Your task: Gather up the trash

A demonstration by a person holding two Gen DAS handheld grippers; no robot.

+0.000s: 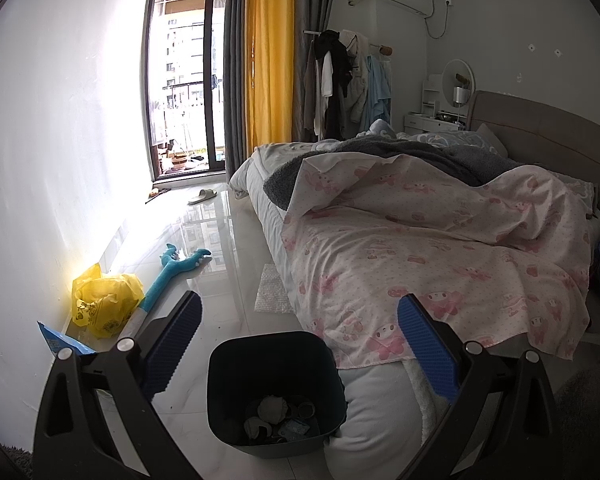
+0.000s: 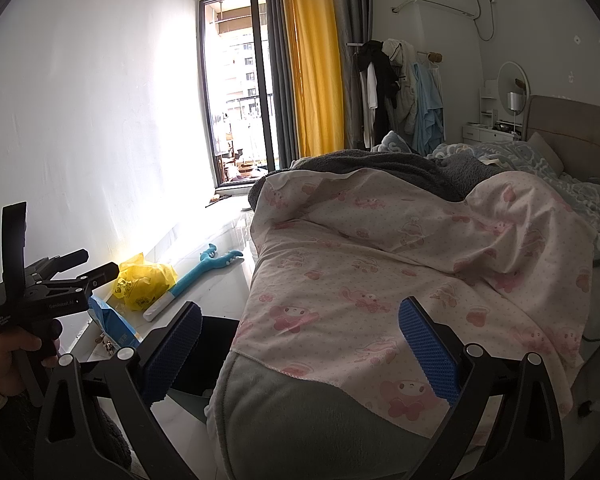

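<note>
Inside dark bin [image 1: 274,364]: crumpled tissues [image 1: 272,410], wrappers [image 1: 294,428].

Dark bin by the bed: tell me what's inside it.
The bin holds crumpled pale wads and a small bluish wrapper at the bottom. Anything beneath them is hidden.

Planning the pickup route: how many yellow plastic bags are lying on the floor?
1: a crumpled yellow plastic bag by the white wall, left of the trash bin. The bed may hide others.

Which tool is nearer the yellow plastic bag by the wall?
Left. The left tool sits just beside the yellow plastic bag, fingers aimed toward it. The right tool is farther back, over the corner of the bed.
</note>
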